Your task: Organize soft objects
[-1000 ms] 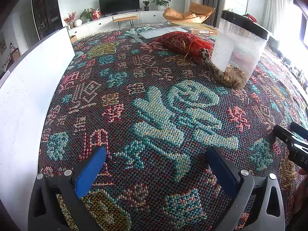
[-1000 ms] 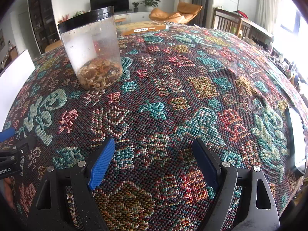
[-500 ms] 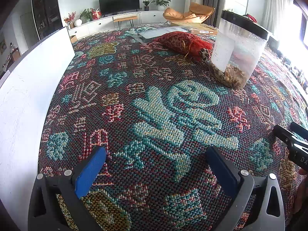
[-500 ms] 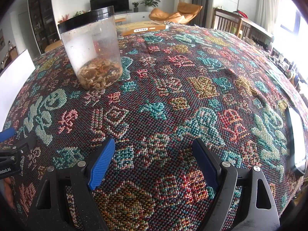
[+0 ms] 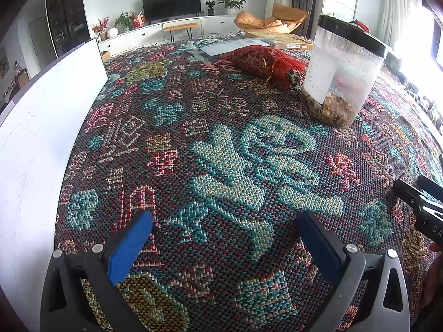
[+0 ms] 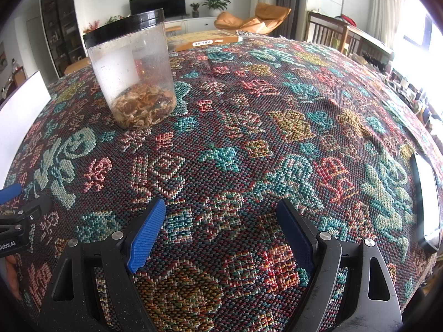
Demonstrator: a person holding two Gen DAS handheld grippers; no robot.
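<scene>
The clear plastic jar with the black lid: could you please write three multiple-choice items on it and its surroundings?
1. Where does the red mesh bag lie?
A. behind the clear plastic jar with the black lid
B. inside it
C. on its lid

2. What colour are the left gripper pads?
A. red
B. blue
C. white

3. How do the right gripper jaws stand?
A. shut
B. clamping the jar
C. open, empty

A: the bag rests on the woven cloth beyond the jar. B: blue pads show. C: only cloth lies between them.
</scene>
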